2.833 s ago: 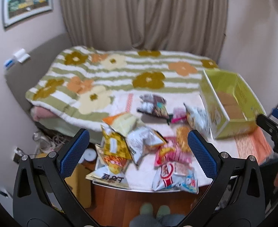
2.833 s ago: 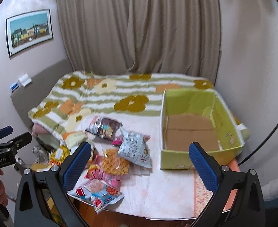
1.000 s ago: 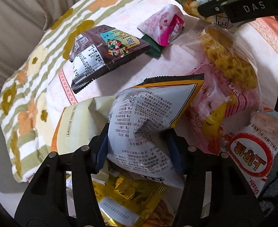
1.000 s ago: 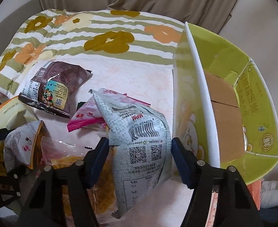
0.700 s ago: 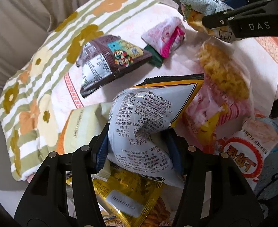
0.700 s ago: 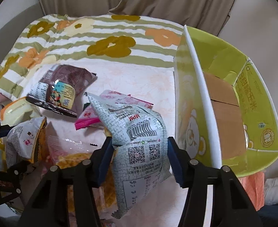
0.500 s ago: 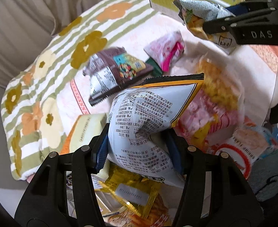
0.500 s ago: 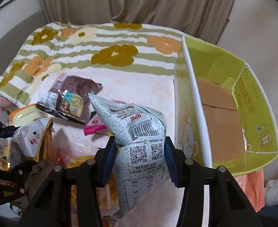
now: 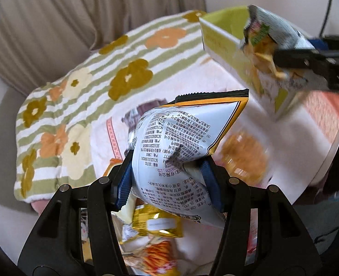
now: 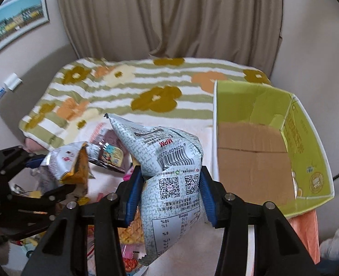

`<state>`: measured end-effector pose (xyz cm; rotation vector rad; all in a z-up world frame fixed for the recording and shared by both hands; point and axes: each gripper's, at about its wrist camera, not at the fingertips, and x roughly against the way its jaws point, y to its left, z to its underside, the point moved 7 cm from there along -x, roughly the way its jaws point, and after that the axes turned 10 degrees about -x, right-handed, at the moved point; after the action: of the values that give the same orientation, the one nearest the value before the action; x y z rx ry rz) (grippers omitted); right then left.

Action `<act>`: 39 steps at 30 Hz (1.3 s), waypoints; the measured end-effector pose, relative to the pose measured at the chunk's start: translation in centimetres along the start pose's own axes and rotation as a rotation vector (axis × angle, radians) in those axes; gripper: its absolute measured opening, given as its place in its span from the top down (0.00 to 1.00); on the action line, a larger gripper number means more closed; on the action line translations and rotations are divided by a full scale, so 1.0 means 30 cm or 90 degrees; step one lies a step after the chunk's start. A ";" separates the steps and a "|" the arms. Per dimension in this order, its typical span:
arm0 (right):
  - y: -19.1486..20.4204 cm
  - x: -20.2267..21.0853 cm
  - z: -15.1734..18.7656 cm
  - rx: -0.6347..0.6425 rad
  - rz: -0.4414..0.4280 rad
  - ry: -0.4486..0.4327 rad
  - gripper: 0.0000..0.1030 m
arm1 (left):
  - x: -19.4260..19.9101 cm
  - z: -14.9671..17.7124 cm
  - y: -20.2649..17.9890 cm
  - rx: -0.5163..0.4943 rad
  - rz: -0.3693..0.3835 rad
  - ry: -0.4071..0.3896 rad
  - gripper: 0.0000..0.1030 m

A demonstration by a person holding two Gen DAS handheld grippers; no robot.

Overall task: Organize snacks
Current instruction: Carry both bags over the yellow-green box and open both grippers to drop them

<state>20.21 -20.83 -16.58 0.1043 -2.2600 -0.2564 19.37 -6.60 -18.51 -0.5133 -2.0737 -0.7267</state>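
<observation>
While both point downward over the table | left gripper (image 9: 169,179) pinches crinkly white-orange bag (image 9: 185,142) | right gripper (image 10: 169,193) pinches puffy grey foil bag (image 10: 169,172) beside green cardboard box (image 10: 307,161), clear of loose snacks (image 9: 243,156)

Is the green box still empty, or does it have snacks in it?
Empty as far as visible: the green box shows only bare cardboard floor; its near corner is hidden behind its wall.

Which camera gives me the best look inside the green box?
The right wrist view: the green box sits open toward it, showing bare cardboard floor and inner walls. The left wrist view shows only an outer wall and rim, partly behind the grey snack bag.
</observation>
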 end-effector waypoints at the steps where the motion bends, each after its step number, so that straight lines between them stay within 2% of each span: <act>1: -0.014 0.019 -0.009 -0.002 -0.018 -0.001 0.58 | 0.022 -0.020 -0.011 0.012 -0.004 -0.006 0.50; 5: -0.090 0.104 -0.063 -0.012 -0.081 -0.010 0.58 | 0.103 -0.127 -0.068 0.079 0.000 -0.033 0.50; 9: -0.189 0.183 -0.116 -0.003 -0.114 -0.021 0.58 | 0.153 -0.234 -0.144 0.119 -0.013 -0.056 0.50; 14: -0.332 0.231 -0.147 0.010 -0.096 -0.025 0.58 | 0.167 -0.388 -0.272 0.129 0.004 -0.080 0.50; 22: -0.572 0.222 -0.183 -0.050 -0.041 -0.016 0.58 | 0.082 -0.634 -0.461 0.103 0.073 -0.085 0.50; 27: -0.682 0.201 -0.198 -0.093 -0.008 -0.011 0.58 | -0.034 -0.747 -0.533 0.082 0.121 -0.066 0.50; 31: -0.742 0.171 -0.218 -0.116 0.000 0.000 0.58 | -0.131 -0.779 -0.570 0.075 0.144 -0.035 0.50; 33: -0.758 0.147 -0.228 -0.125 0.001 0.006 0.58 | -0.164 -0.781 -0.584 0.062 0.163 -0.034 0.46; 34: -0.764 0.135 -0.232 -0.129 0.002 0.009 0.58 | -0.179 -0.783 -0.591 0.054 0.164 -0.031 0.40; 35: -0.769 0.124 -0.232 -0.134 0.003 0.013 0.58 | -0.193 -0.780 -0.589 0.047 0.158 -0.026 0.20; 37: -0.782 0.106 -0.228 -0.139 0.004 0.021 0.58 | -0.212 -0.771 -0.591 0.047 0.148 -0.016 0.00; 39: -0.787 0.088 -0.221 -0.141 0.007 0.029 0.58 | -0.220 -0.757 -0.583 0.063 0.164 -0.012 0.00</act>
<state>23.32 -45.28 -15.61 -0.0191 -2.1714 -0.4904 26.11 -35.24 -18.84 -0.7162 -2.0017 -0.4675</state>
